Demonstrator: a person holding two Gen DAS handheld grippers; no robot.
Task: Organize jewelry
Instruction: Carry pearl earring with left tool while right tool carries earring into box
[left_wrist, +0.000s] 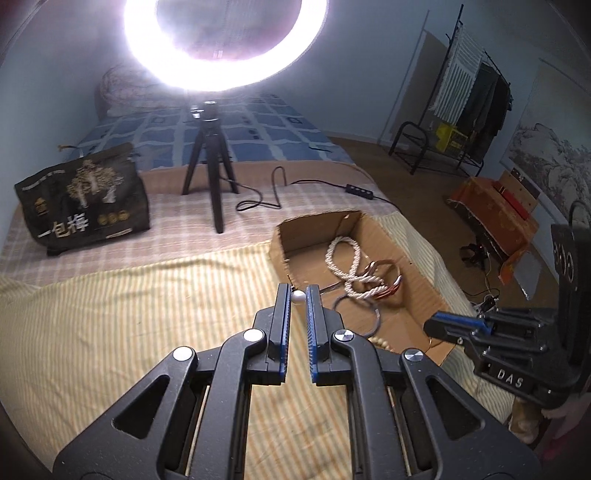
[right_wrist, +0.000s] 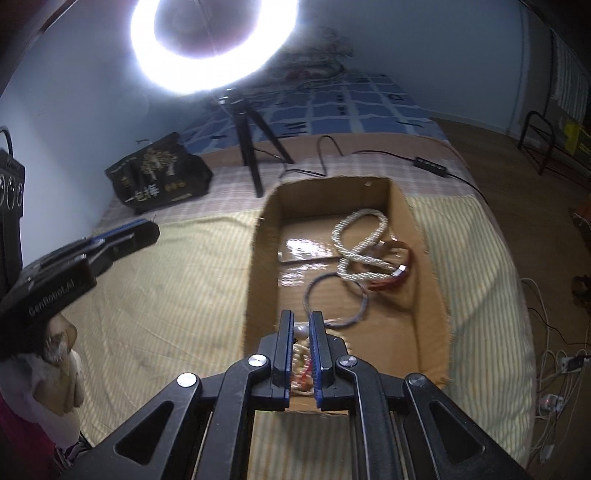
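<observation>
Left wrist view is showing us a small white pearl (left_wrist: 298, 296) pinched between the tips of our left gripper (left_wrist: 297, 295), so those fingers are clenched on it. We are holding it in the air over the near left corner of the cardboard box (left_wrist: 424, 291), just short of the heap of jewelry inside.

In the right wrist view, our right gripper (right_wrist: 302, 328) is likewise closed on a pale bead (right_wrist: 301, 331), with a beaded string (right_wrist: 301, 360) trailing back between its fingers toward the camera. We cannot tell whether the two beads belong to one strand.

Inside the box we are seeing a braided white rope necklace (right_wrist: 364, 236) looped toward the far right, a reddish bangle (right_wrist: 397, 266) touching it, and a thin dark ring (right_wrist: 336, 299) lying flat nearer to us. The box is sitting on a striped yellow cloth (left_wrist: 147, 314) spread over the bed.

We are judging that the coming move depends on this: the box's long axis is running away from us, and its open floor is lying ahead and slightly to the right of the left fingers, while the right gripper is already hanging over the near end, so it is the nearer hand.

Farther off, a ring light (left_wrist: 225, 44) on a tripod (left_wrist: 212, 166) and a dark printed bag (left_wrist: 85, 195) are standing on the bed.
</observation>
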